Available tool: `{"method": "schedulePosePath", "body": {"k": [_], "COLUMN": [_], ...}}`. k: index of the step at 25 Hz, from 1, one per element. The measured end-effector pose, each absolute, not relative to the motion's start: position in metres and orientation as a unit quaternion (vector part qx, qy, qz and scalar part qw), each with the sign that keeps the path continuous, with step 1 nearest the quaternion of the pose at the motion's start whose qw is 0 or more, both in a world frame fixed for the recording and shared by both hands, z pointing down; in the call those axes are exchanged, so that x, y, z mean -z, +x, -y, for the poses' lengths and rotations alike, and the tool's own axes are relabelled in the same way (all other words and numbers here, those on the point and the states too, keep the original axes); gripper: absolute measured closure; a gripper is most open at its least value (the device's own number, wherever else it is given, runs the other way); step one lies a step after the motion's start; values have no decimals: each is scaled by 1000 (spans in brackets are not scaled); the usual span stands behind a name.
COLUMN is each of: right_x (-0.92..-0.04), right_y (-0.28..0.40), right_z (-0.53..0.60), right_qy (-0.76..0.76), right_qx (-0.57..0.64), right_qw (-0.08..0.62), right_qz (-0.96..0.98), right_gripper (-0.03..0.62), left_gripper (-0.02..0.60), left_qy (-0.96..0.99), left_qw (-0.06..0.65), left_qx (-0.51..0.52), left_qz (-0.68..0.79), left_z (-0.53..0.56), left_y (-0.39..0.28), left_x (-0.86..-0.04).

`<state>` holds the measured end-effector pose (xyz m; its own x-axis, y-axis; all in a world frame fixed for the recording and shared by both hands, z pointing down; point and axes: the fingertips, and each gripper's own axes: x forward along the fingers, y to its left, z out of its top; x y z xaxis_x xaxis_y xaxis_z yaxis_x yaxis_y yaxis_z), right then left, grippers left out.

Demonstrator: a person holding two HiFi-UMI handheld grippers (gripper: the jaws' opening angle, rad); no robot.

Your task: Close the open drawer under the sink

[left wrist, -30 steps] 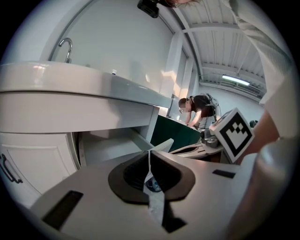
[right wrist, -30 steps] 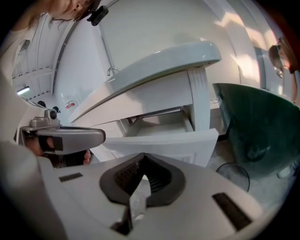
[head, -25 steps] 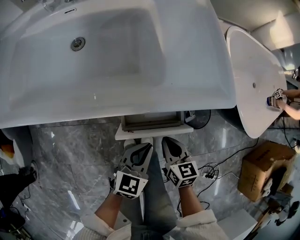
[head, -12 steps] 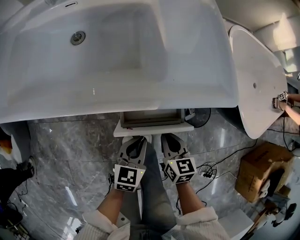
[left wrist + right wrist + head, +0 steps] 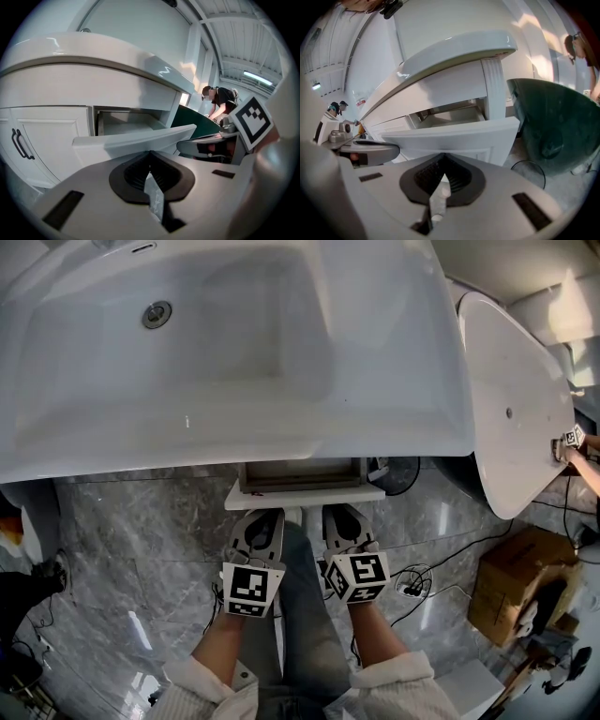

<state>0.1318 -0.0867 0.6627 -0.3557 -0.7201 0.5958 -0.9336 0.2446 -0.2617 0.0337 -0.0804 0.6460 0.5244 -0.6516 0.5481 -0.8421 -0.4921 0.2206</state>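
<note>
Standing at the white sink (image 5: pixel 403 418), the person holds both grippers low and side by side, aimed at the drawer (image 5: pixel 305 491) under the basin. The drawer is pulled out of the white cabinet, with its front panel on the near side and its grey inside open to view.

The left gripper (image 5: pixel 260 513) is at the left half of that panel, and its fingers are pressed together with nothing between them. Its own view shows the closed tips (image 5: pixel 150 153) just short of the drawer front (image 5: pixel 136 138), though I cannot tell whether they touch it.

The right gripper (image 5: pixel 338 510) is at the right half of the panel, and its fingers are likewise shut tight on nothing. Its tips (image 5: pixel 443 155) sit right below the edge of the front panel (image 5: pixel 454 133).

Left of the drawer is a cabinet door (image 5: pixel 47 145) with a black handle (image 5: pixel 19 143). A second white basin (image 5: pixel 506 381) stands to the right of the sink. A cardboard box (image 5: pixel 525 577) rests on the grey marble floor (image 5: pixel 141 540) at the near right, with cables (image 5: pixel 417 587) trailing between it and the person's legs. Another person's hand (image 5: pixel 574 457) shows at the far right edge.
</note>
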Motion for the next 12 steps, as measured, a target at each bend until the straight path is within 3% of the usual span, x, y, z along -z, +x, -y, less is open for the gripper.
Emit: {"method": "schedulePosePath", "body": {"k": [12], "right_x": [-659], "right_y": [129], "right_z": [109], "right_qy": [544], "right_qx": [-278], "right_qw": [186], "right_qz": [770], "right_gripper": [583], "left_gripper": [566], "left_qy": [844], "left_qw": [207], "left_qx": [-199], "left_qz": [453], "left_z": [104], "left_y": [31], "left_x": [-641]}}
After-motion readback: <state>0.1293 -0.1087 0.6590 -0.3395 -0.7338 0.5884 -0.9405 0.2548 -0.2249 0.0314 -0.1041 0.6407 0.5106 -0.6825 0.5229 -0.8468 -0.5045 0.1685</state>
